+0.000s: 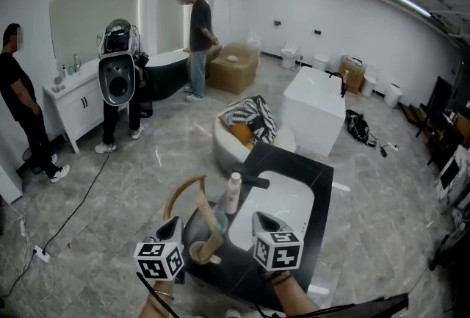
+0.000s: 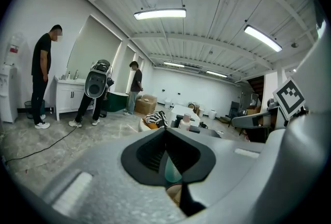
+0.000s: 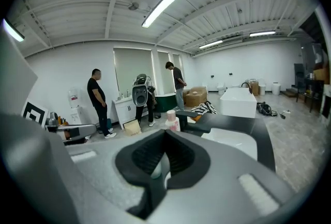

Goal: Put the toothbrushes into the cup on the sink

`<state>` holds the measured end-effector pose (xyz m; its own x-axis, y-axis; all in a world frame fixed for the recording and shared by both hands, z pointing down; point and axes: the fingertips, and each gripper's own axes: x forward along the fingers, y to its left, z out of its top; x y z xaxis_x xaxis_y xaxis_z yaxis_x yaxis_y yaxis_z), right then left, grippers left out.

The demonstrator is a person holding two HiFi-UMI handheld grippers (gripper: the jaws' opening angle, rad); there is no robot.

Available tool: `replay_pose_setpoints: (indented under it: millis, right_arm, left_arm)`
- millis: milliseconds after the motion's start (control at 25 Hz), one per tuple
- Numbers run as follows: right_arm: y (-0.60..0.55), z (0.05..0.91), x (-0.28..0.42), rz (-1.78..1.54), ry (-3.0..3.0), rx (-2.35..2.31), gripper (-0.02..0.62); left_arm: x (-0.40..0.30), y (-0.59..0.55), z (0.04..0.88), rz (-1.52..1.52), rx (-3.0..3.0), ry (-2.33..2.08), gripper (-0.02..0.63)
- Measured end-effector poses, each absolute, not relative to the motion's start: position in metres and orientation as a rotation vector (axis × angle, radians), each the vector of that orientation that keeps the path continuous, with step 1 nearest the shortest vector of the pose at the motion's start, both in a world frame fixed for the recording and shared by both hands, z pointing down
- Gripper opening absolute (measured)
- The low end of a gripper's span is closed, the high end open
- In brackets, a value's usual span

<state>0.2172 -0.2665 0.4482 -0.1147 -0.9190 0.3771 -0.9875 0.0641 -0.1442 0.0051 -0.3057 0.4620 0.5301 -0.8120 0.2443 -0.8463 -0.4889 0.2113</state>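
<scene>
Well to the left, a person in black (image 1: 18,96) stands on the floor beside a white cabinet (image 1: 77,105), far from the work.

Nearer, the left gripper (image 1: 176,225) hovers over the left end of the black bench (image 1: 312,178), its marker cube (image 1: 159,259) facing up. In the left gripper view, its fingers (image 2: 150,153) are drawn together and meet at the tips. A slim teal strip, which looks like a teal toothbrush (image 2: 171,168), is pinched in the slit between them and runs back toward the camera. Something tan shows below it; I cannot tell what it is.

The cup (image 1: 203,250), tan and upright, stands on the bench between the two grippers, just right of the left one and apart from both. Behind the cup a pale bottle (image 1: 233,193) stands upright near a black faucet (image 1: 255,181). The white sink (image 1: 283,206) is sunk into the bench to the right of the cup.

The right gripper (image 1: 264,221) hangs over the sink's near left edge. Its fingers (image 3: 183,158) are likewise nearly closed, and between them sits a small grey-green and white piece, seemingly a pale toothbrush (image 3: 154,168). Neither brush is over the cup's mouth.

Beyond the bench, to the right, a white tub (image 1: 314,111) stands on the floor.
</scene>
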Motion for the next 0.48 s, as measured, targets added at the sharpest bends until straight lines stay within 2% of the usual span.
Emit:
replay_pose_setpoints:
  millis: [480]
  right_arm:
    - [-0.2638,0.4542,0.2182,0.58,-2.155,1.972,0.002]
  left_arm:
    - [0.0078,-0.3033,0.4691,0.181,2.47,-1.368,0.009]
